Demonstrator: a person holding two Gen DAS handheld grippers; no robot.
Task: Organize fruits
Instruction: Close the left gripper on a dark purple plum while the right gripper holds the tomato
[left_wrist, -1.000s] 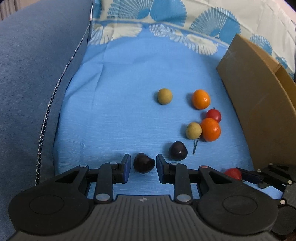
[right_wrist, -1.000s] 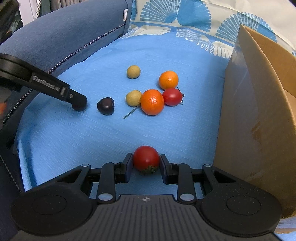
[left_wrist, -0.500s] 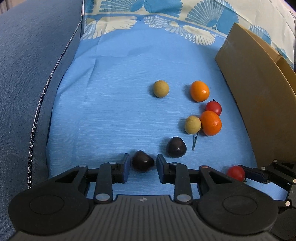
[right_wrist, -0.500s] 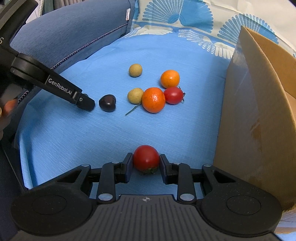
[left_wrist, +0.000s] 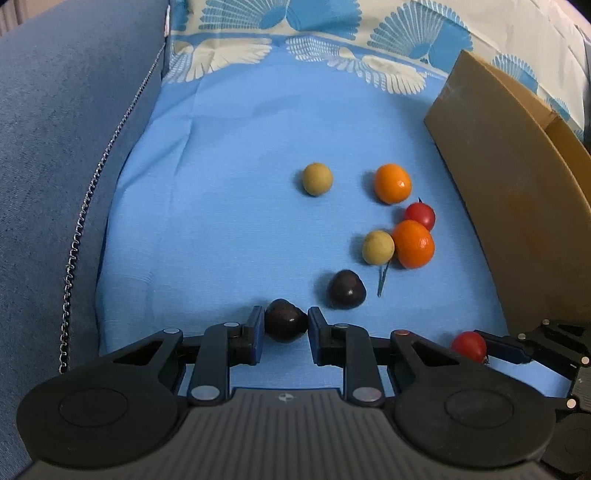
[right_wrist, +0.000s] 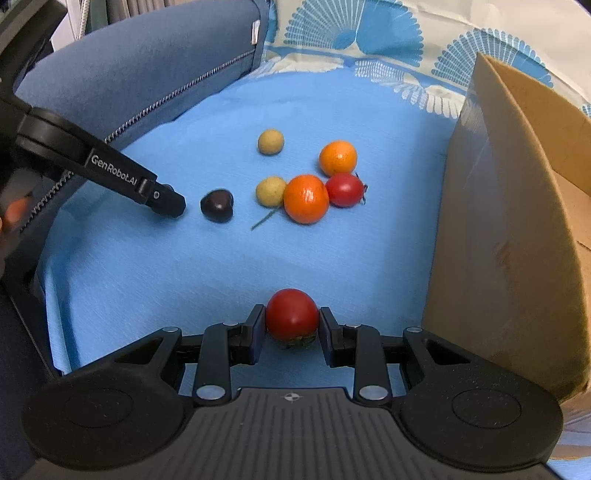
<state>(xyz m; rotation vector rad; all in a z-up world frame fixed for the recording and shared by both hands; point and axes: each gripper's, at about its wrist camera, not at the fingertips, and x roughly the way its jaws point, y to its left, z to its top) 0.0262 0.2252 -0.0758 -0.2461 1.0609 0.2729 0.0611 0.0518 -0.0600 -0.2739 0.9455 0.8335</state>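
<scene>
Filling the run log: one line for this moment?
left gripper: shut on dark cherry | right gripper: shut on red tomato

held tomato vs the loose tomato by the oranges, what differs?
The held tomato sits between the right tongs; the loose tomato lies on the cloth. The held one touches no other fruit; the loose one presses against an orange. The held one lies nearest the camera, the loose one farther back. Both are round, red and glossy.

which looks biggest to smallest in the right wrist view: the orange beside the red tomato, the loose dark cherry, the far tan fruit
1. near orange, clearly largest
2. dark cherry
3. far tan fruit

The cherry and tan fruit look close in size, and the tan one lies farther from the camera, so their order is unsure.
</scene>
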